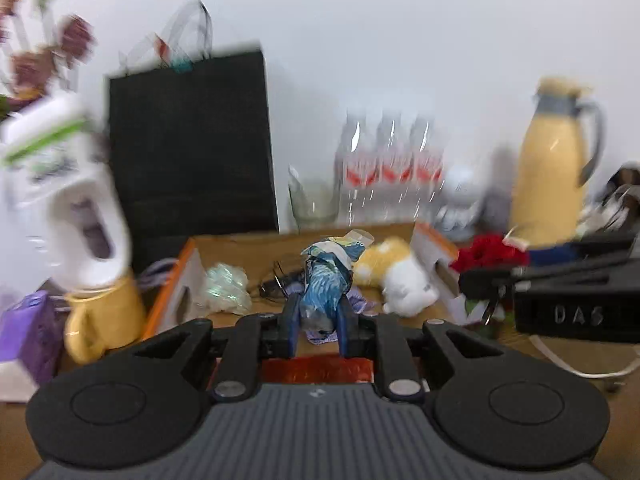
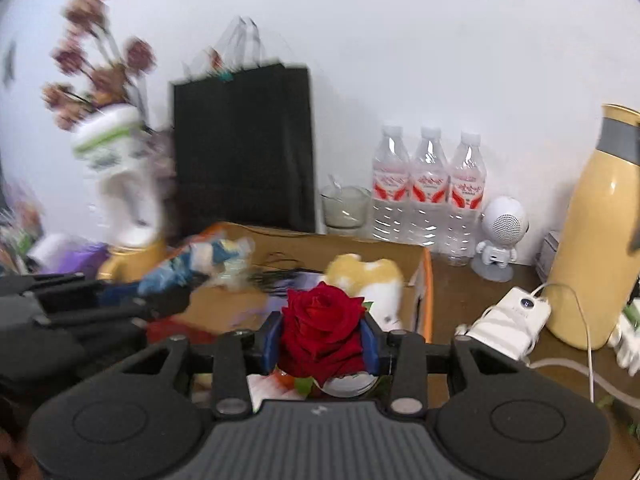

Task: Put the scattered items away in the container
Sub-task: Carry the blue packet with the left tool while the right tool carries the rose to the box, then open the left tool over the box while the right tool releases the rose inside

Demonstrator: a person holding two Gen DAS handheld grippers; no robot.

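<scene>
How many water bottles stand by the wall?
3 water bottles: left, middle, right, side by side behind the cardboard box. Others may be hidden.

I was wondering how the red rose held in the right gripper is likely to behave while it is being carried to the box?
The red rose looks soft, so the right gripper, shut around its petals, could bruise them. It seems light for its size. Its loosely layered bloom will probably compress rather than slip, though petals might shed over the cardboard box.

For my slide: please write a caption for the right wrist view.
Right gripper holds a red rose near the cardboard box.
</scene>
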